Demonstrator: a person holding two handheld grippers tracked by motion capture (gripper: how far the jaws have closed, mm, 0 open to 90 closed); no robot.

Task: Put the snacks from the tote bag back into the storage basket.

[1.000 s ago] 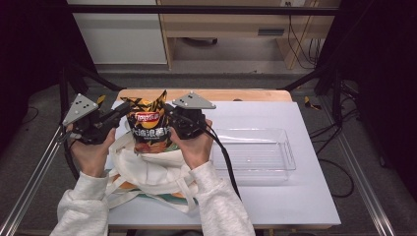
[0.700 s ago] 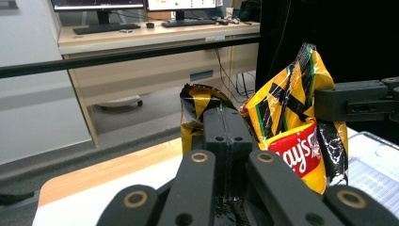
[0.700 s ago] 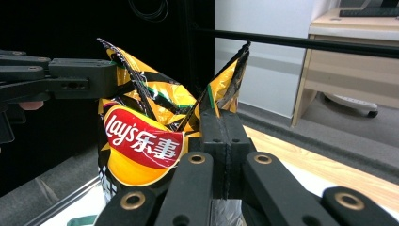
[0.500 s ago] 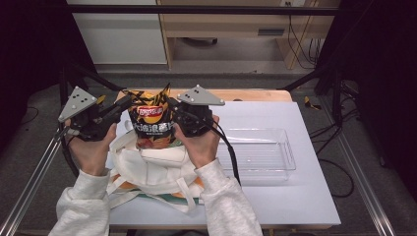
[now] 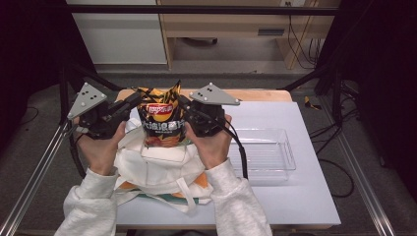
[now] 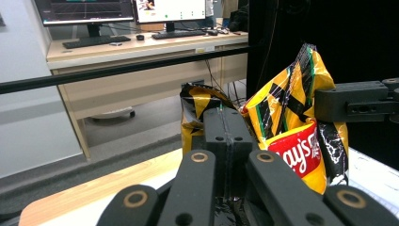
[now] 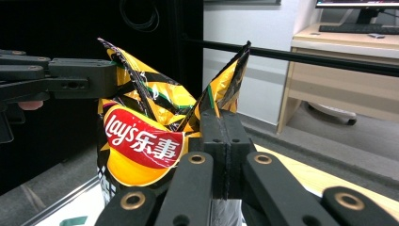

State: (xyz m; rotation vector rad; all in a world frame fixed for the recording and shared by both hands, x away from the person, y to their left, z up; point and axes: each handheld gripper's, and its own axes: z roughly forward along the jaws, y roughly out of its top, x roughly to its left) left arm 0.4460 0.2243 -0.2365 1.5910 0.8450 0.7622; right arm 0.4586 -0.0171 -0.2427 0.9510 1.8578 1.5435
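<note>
Yellow chip bag (image 5: 162, 125) hangs above a white tote bag (image 5: 157, 169) on the table (image 5: 295, 196) in the high view, left gripper (image 5: 132, 101) and right gripper (image 5: 186, 105) pinching its top corners. Left gripper view: jaws pressed together on foil. Right gripper view: jaws clamped on the other corner.

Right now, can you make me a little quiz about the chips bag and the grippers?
1. True or false: the chips bag lies flat inside the clear tray.
2. Which gripper pinches the bag's top: A) left gripper only, B) right gripper only, C) both?
3. Fill in: under the bag sits a white cloth ____.

Key: 1 false, it is held up above the tote, and the tray has nothing in it. 2 C, each gripper is shut on a top corner. 3 tote.
</note>
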